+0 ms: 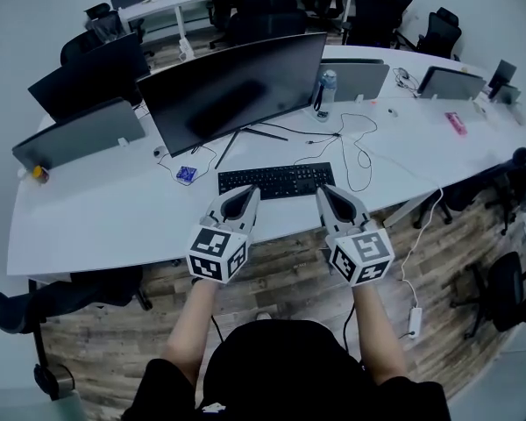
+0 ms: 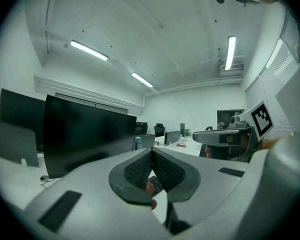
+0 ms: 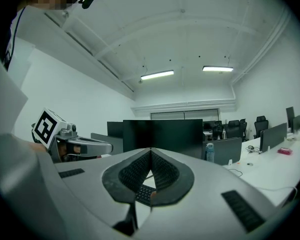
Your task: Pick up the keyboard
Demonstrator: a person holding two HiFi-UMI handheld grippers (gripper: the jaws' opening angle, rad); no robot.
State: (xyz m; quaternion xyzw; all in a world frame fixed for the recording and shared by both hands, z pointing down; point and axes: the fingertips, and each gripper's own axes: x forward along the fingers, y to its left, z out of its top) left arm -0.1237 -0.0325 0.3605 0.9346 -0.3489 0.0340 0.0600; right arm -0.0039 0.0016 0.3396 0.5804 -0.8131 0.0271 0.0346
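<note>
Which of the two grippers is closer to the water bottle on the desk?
Right. The right gripper is at the right end of the keyboard, the bottle straight beyond it; the left gripper is at the left end, off to the side.

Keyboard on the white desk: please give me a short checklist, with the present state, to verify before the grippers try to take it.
1. Keyboard lies flat with nothing on top: ok.
2. Left gripper is at its left end: ok.
3. Right gripper is at its right end: ok.
4. Both grippers open for the grasp: not ok, both are shut and empty.
5. Cable behind the keyboard is slack enough for a lift: cannot tell.
</note>
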